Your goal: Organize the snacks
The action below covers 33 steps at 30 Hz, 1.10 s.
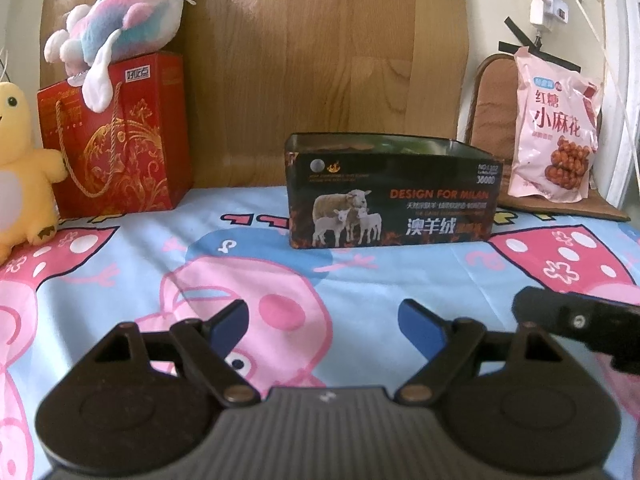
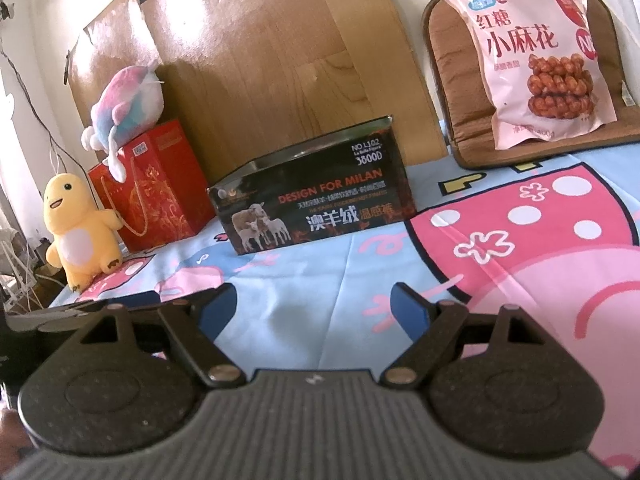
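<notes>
A pink snack bag (image 1: pixel 558 128) with twisted dough sticks printed on it leans upright on a brown cushion at the back right; it also shows in the right wrist view (image 2: pixel 532 48). A black open-topped tin box (image 1: pixel 392 192) with sheep printed on it stands in the middle of the cartoon bedsheet, and shows in the right wrist view (image 2: pixel 312 196). My left gripper (image 1: pixel 322 320) is open and empty, low over the sheet in front of the box. My right gripper (image 2: pixel 314 306) is open and empty, in front and right of the box; part of it shows in the left wrist view (image 1: pixel 576 320).
A red gift bag (image 1: pixel 120 136) stands at the back left with a pink-blue plush (image 1: pixel 124 16) on top. A yellow plush (image 1: pixel 20 160) sits beside it. A wooden board (image 1: pixel 320 60) leans behind the box. The brown cushion (image 2: pixel 460 80) lies at the back right.
</notes>
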{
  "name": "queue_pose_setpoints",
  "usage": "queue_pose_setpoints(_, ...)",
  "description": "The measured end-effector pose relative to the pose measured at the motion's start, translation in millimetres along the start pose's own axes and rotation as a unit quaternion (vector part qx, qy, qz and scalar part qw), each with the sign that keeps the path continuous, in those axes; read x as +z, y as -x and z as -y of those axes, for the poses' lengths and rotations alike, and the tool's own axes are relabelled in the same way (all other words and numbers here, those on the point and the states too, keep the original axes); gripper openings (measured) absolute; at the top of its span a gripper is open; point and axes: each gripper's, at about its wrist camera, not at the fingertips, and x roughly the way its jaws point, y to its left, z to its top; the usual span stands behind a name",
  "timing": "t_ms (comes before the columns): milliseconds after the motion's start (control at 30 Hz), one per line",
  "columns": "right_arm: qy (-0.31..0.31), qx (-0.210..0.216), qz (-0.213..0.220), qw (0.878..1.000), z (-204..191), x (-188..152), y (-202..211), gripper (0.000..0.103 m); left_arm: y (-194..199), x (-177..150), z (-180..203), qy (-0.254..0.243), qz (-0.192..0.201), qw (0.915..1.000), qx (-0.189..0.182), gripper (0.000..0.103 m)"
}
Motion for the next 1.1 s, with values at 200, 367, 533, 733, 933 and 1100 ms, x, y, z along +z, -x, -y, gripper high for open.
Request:
queue_pose_setpoints(200, -0.017, 0.006, 0.004, 1.0, 4.1, 0.5, 2.3, 0.086, -1.6, 0.4, -1.1, 0.003, -0.007, 0.9999, 0.009, 0.085)
queue_pose_setpoints(367, -0.014, 0.006, 0.005, 1.0, 3.6, 0.3, 2.6, 0.086, -3.8, 1.3, 0.7, -0.001, -0.015, 0.9997, 0.018, 0.085)
queue_pose_setpoints(533, -0.013, 0.007, 0.005, 1.0, 3.9, 0.4, 3.1, 0.086, -4.8, 1.2, 1.7, -0.003, -0.02, 0.9993, 0.032, 0.085)
queue_pose_setpoints(733, -0.015, 0.011, 0.008, 1.0, 3.9, 0.1, 4.9, 0.086, -5.5, 1.0, 4.3, -0.009, -0.021, 0.9987, 0.046, 0.085)
queue_pose_setpoints(933, -0.012, 0.016, 0.011, 1.0, 3.2, -0.5, 6.2, 0.086, -3.0, 0.7, 5.7, -0.014, -0.013, 0.9988, 0.045, 0.089)
queue_pose_setpoints(1100, -0.014, 0.018, 0.013, 1.0, 4.2, -0.3, 6.9, 0.086, -2.6, 0.6, 5.4, -0.015, -0.011, 0.999, 0.039, 0.089)
